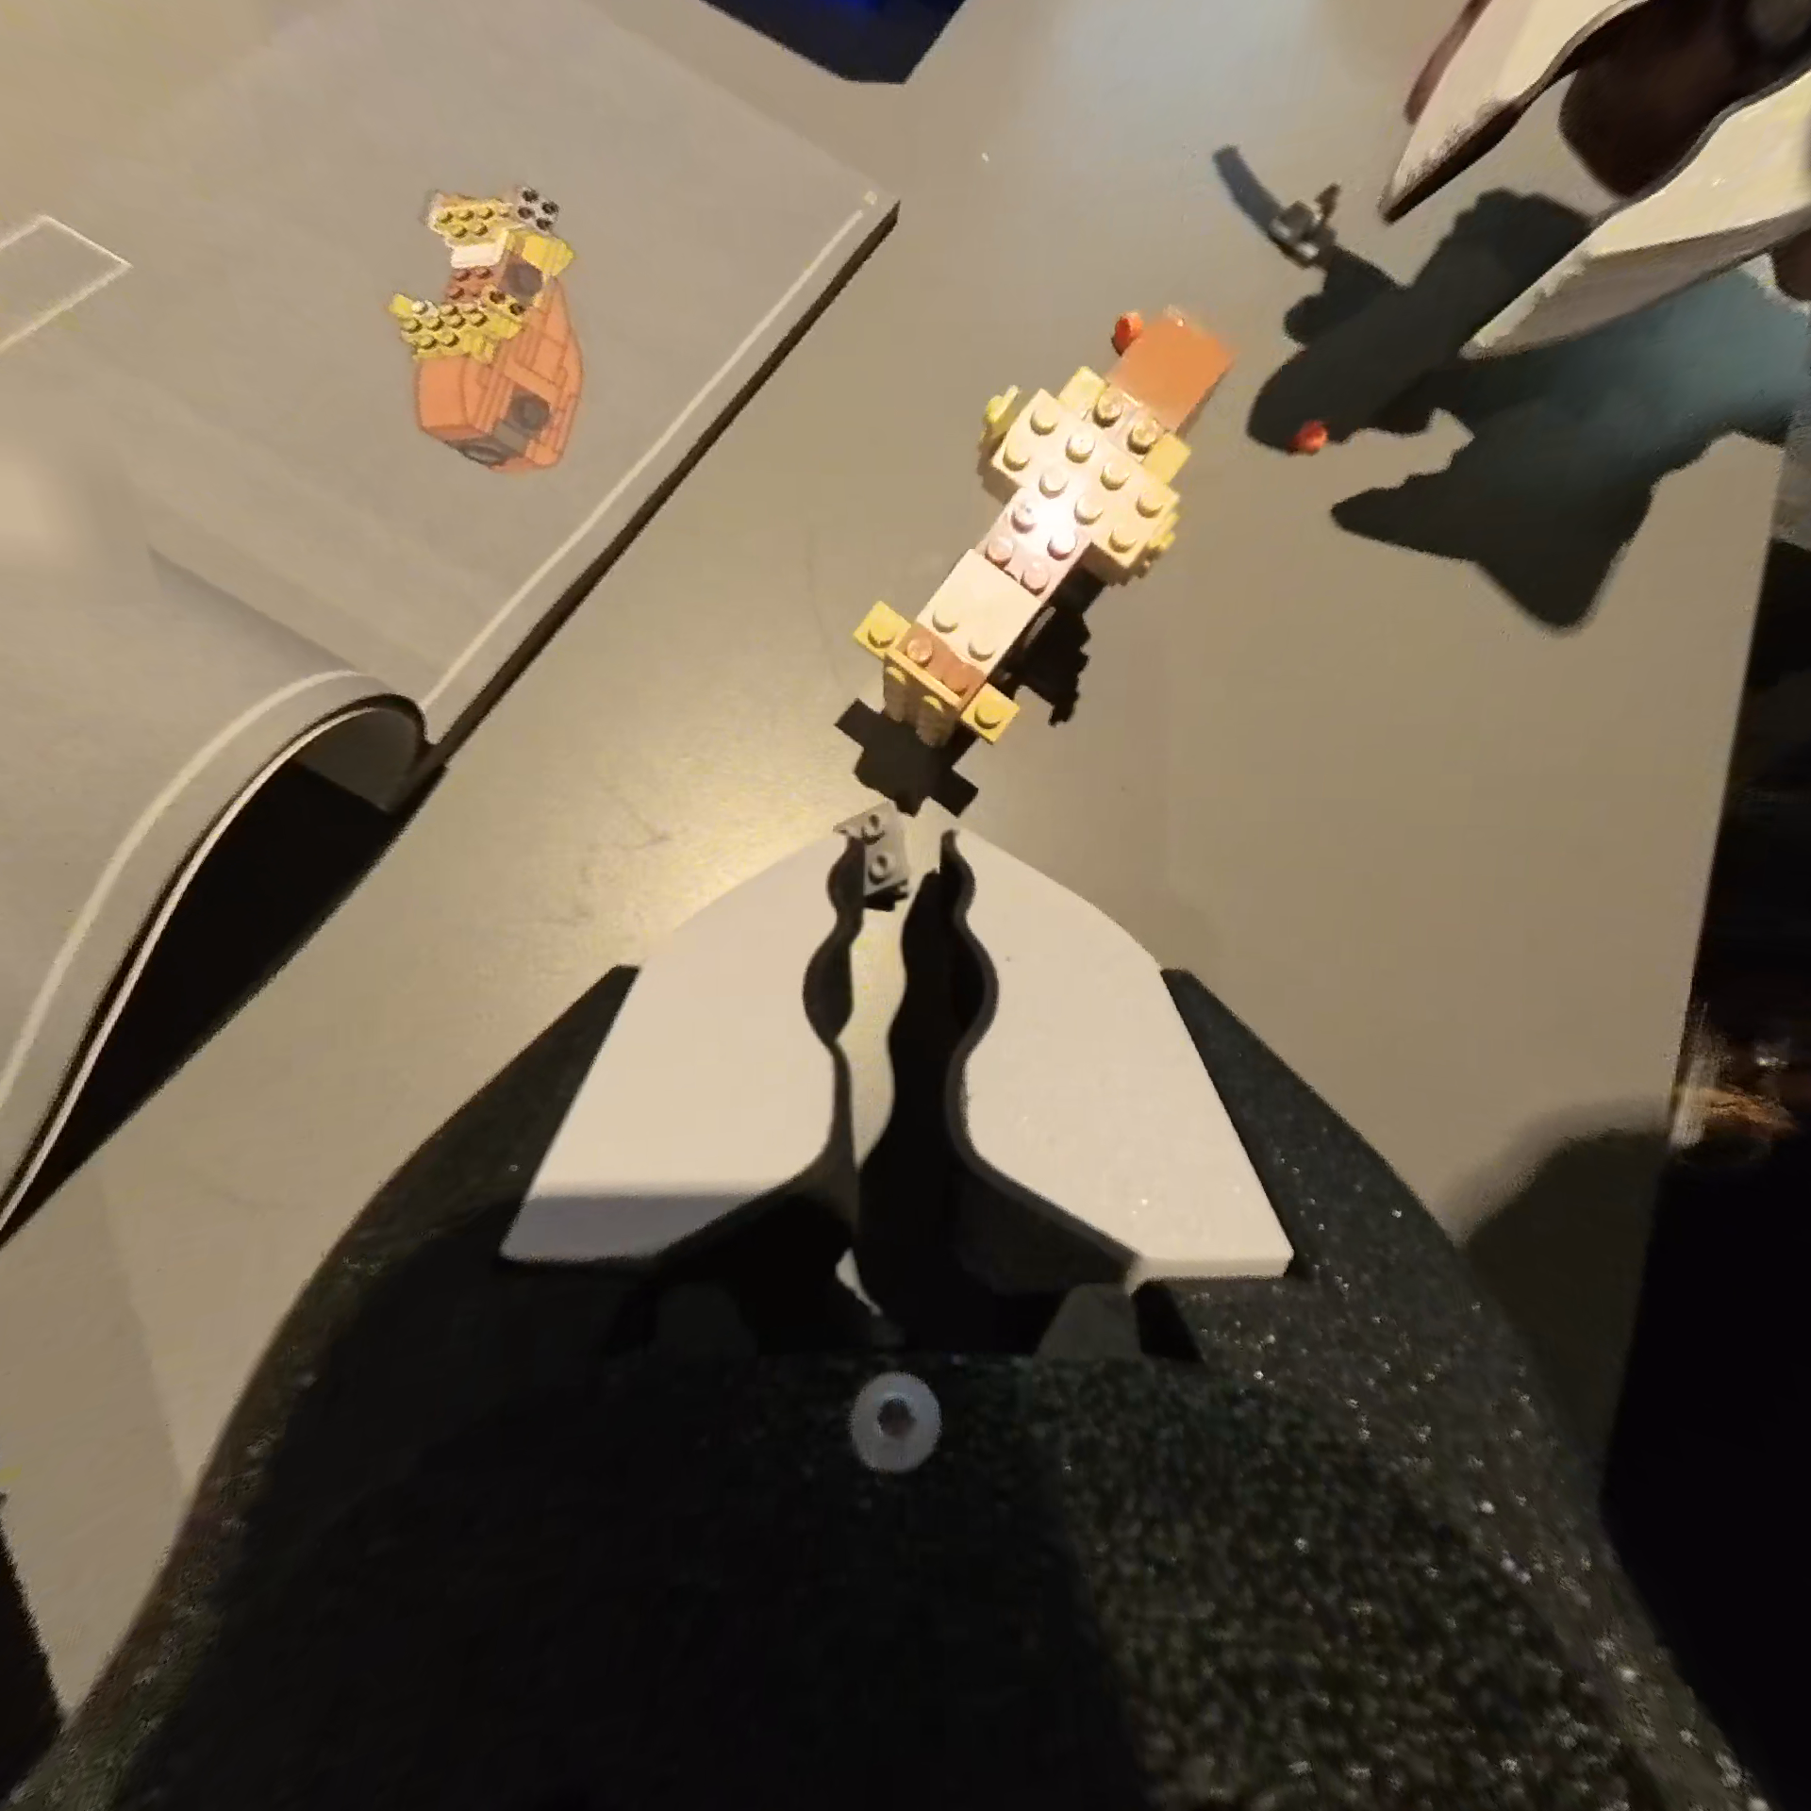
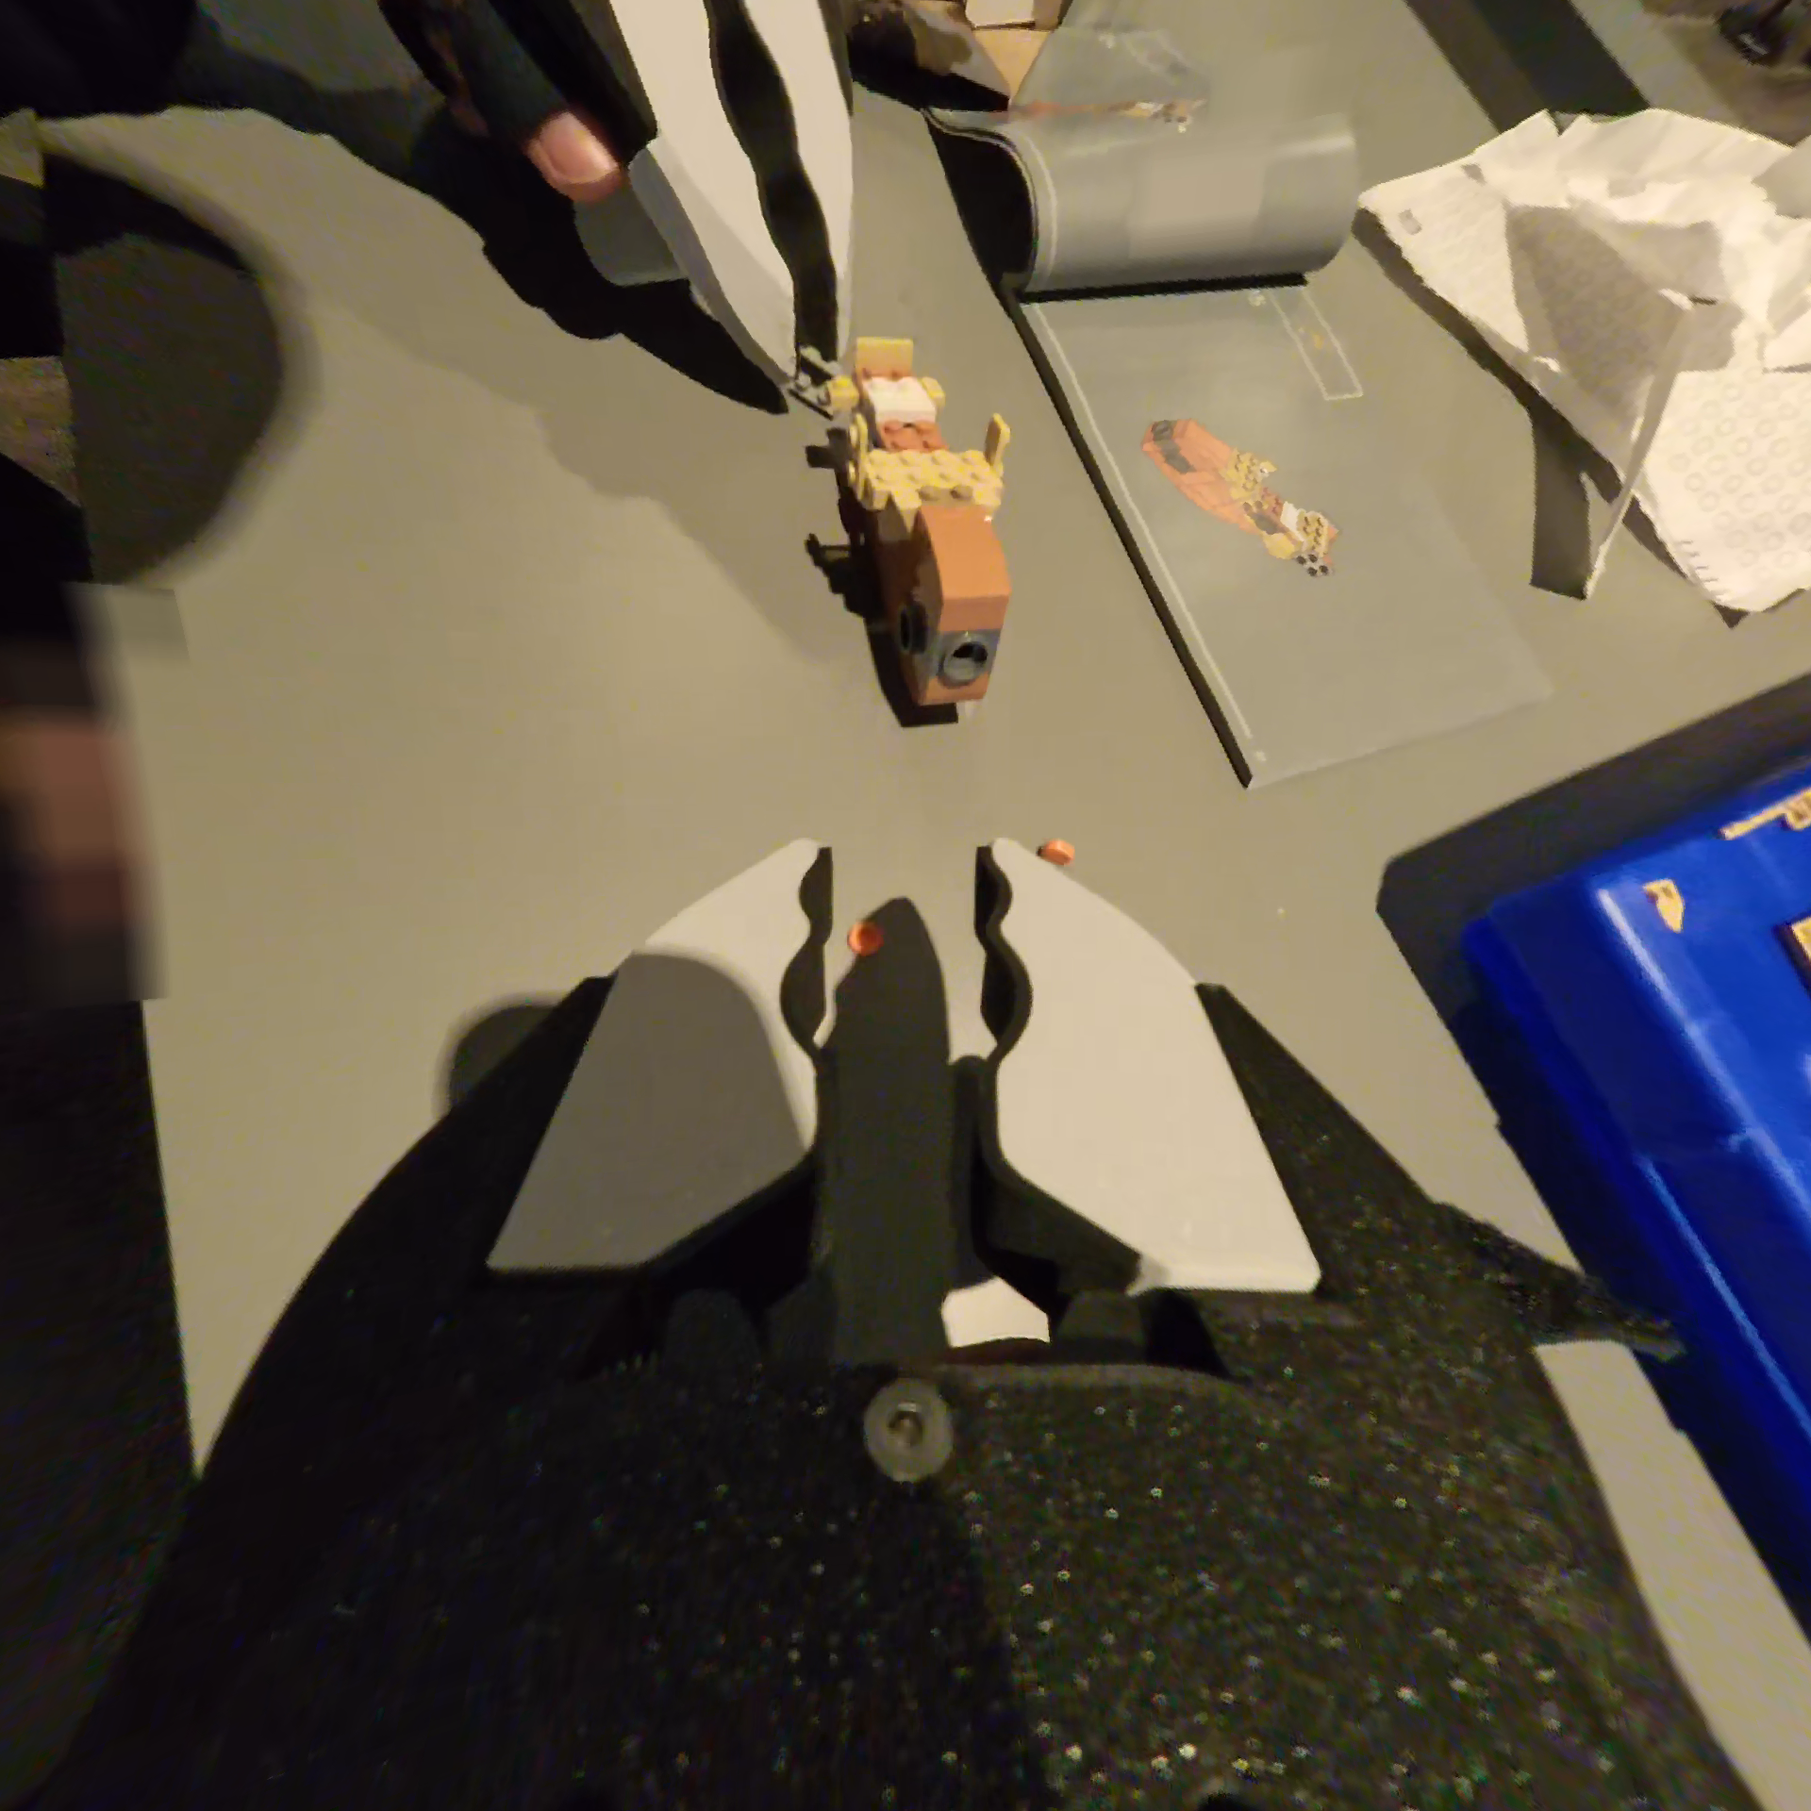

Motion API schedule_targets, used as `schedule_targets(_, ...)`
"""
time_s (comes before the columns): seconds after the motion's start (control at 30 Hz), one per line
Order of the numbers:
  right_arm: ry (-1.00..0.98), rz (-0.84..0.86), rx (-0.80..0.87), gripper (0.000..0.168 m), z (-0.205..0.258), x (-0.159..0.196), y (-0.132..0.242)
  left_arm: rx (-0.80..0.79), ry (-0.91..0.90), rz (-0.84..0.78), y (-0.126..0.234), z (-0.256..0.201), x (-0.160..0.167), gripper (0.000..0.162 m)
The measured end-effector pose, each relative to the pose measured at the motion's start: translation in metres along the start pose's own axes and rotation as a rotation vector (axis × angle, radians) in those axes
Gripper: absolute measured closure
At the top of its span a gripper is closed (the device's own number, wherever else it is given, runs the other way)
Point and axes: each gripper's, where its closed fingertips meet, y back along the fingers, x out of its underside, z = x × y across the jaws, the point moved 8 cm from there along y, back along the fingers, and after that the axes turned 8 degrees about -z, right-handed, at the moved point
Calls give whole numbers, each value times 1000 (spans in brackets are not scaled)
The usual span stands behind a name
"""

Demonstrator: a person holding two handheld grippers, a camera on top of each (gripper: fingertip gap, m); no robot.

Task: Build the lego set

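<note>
Fingers of the left gripper (image 1: 906,862) pinch a small grey piece (image 1: 875,860), just short of the tan-and-brown lego model (image 1: 1068,519) mid-table (image 1: 1372,882). Across it, the right gripper (image 2: 902,862) hangs with jaws apart, orange studs (image 2: 864,938) beneath. An instruction booklet (image 1: 294,441) lies beside.

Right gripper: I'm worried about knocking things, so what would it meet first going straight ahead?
Probably the small orange round stud lying between the open right gripper fingers, then the brown-and-tan lego model; depth is unclear.
</note>
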Motion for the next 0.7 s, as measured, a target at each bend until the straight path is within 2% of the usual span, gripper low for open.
schedule_targets(0.37,-52,29,113,141,-14,23,20,-76,25,-161,26,-13,7,145)
schedule_targets(0.5,-71,20,122,144,-29,12,3,-87,35,-169,30,-20,11,145)
schedule_targets(0.7,-77,99,112,152,-34,4,-31,-134,22,-136,26,-21,12,146)
